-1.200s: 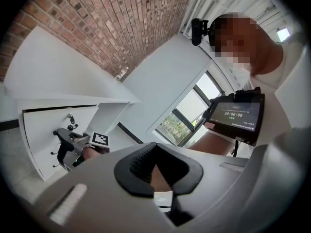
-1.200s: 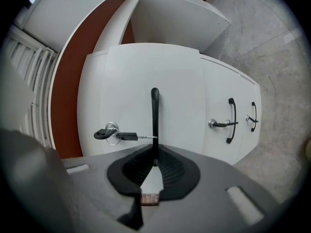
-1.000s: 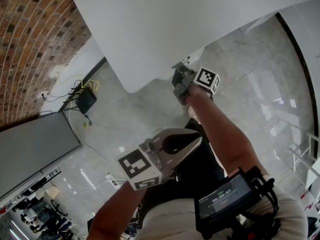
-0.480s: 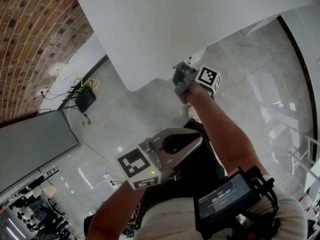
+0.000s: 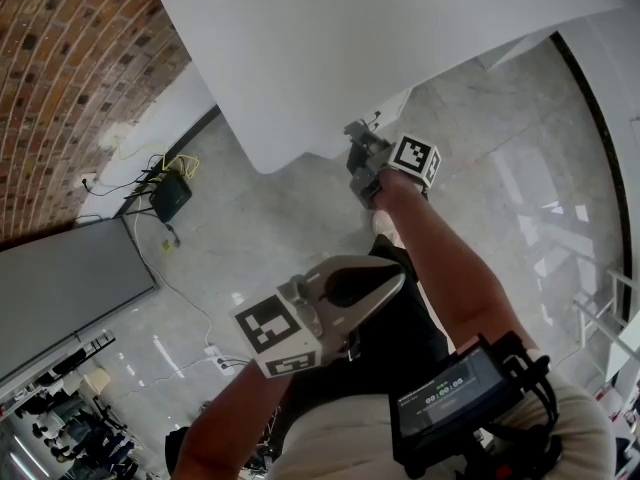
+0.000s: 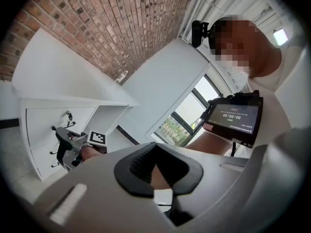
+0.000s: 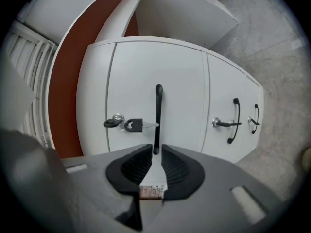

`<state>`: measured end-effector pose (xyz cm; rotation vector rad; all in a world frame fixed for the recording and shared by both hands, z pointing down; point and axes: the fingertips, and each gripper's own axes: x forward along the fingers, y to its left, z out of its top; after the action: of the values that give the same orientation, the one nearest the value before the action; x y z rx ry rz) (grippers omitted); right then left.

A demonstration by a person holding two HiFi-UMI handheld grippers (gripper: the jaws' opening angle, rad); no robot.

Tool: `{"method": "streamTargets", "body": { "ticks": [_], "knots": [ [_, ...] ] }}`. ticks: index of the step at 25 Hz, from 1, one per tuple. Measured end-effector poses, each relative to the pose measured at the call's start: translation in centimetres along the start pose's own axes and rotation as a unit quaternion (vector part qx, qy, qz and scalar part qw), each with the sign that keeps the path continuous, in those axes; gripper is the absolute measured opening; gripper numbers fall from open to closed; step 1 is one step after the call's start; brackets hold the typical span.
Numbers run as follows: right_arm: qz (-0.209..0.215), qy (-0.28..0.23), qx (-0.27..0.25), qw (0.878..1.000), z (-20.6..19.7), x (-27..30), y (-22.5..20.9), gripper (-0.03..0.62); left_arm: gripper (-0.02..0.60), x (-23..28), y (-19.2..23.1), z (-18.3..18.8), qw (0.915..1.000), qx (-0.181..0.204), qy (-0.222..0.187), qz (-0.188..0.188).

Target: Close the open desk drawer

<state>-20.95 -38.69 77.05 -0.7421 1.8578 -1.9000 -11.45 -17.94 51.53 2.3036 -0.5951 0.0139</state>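
A white drawer unit (image 5: 385, 113) stands under the white desk top (image 5: 330, 48). In the right gripper view its nearest drawer front (image 7: 155, 81) fills the middle, with a long black handle (image 7: 158, 115) and a key in the lock (image 7: 124, 124). My right gripper (image 7: 155, 152) (image 5: 358, 158) points straight at that front. Its jaws stand only a slim gap apart, with the handle's near end lined up in the gap and not pinched. My left gripper (image 5: 350, 290) (image 6: 154, 154) is held near my body, shut and empty.
Two more drawer fronts with black handles (image 7: 235, 120) lie beside the near one. A black box with cables (image 5: 170, 198) sits on the grey floor by the brick wall (image 5: 70, 58). A grey panel (image 5: 70, 288) lies at the left. A screen device (image 5: 450, 393) hangs on my chest.
My right gripper has edged slightly closer to the drawer unit under the desk. The left gripper has stayed where it was.
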Motion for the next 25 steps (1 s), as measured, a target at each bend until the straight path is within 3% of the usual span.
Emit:
{"method": "streamTargets", "body": {
  "ticks": [4, 10, 19, 25],
  "knots": [
    [-0.022, 0.015, -0.007, 1.000, -1.3, -1.6, -0.2, 0.049, 0.006, -0.5, -0.9, 0.5, 1.0000, -0.004, 0.002, -0.006],
    [-0.034, 0.022, -0.033, 0.999, -2.8, -8.0, 3.5, 0.049, 0.006, -0.6, -7.5, 0.3, 0.9996, -0.001, 0.005, -0.027],
    [-0.021, 0.050, -0.111, 0.992, -5.7, -15.2, 14.7, 0.044, 0.006, -2.7, -17.7, 1.7, 0.9978, 0.009, 0.006, -0.066],
    [0.018, 0.068, -0.165, 0.984, -9.0, -19.3, 23.9, 0.032, 0.006, -5.2, -23.6, 3.0, 0.9971, 0.040, 0.026, -0.059]
  ]
}}
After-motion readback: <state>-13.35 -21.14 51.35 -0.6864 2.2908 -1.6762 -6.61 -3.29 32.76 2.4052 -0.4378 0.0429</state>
